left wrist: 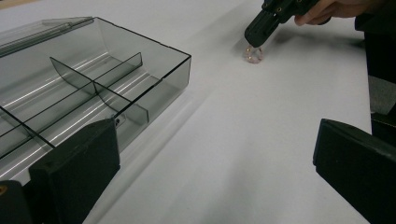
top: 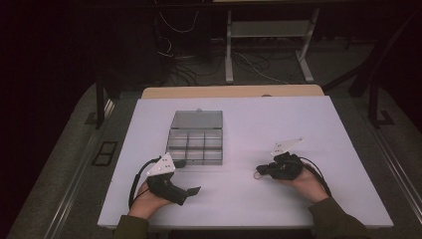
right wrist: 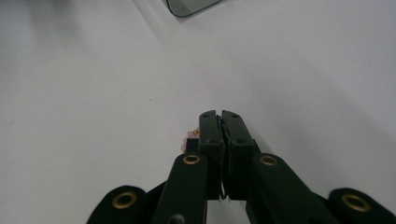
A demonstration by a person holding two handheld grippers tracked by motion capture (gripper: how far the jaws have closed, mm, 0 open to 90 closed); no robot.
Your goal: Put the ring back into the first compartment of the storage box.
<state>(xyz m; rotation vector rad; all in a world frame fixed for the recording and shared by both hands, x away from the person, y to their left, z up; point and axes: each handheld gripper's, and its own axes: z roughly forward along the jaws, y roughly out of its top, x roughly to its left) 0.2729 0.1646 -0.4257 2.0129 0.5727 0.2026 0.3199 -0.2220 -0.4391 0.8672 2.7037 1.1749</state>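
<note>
A small pinkish ring (top: 258,175) lies on the white table top (top: 249,124) right of centre. My right gripper (top: 263,171) points left at it, jaws pressed together with its edge pinched at the tips. In the right gripper view a bit of the ring (right wrist: 190,137) pokes out beside the closed right gripper (right wrist: 220,116). The left gripper view shows the right gripper (left wrist: 256,41) farther off, tip down on the ring (left wrist: 253,55). My left gripper (top: 186,177) rests near the front, open and holding nothing, its jaws wide apart (left wrist: 215,158).
A clear smoky compartment box (top: 195,139) with its lid (top: 197,119) folded back stands just beyond the left gripper; its near corner (left wrist: 187,60) is close to the left jaw. Cables and table legs lie on the floor behind the table.
</note>
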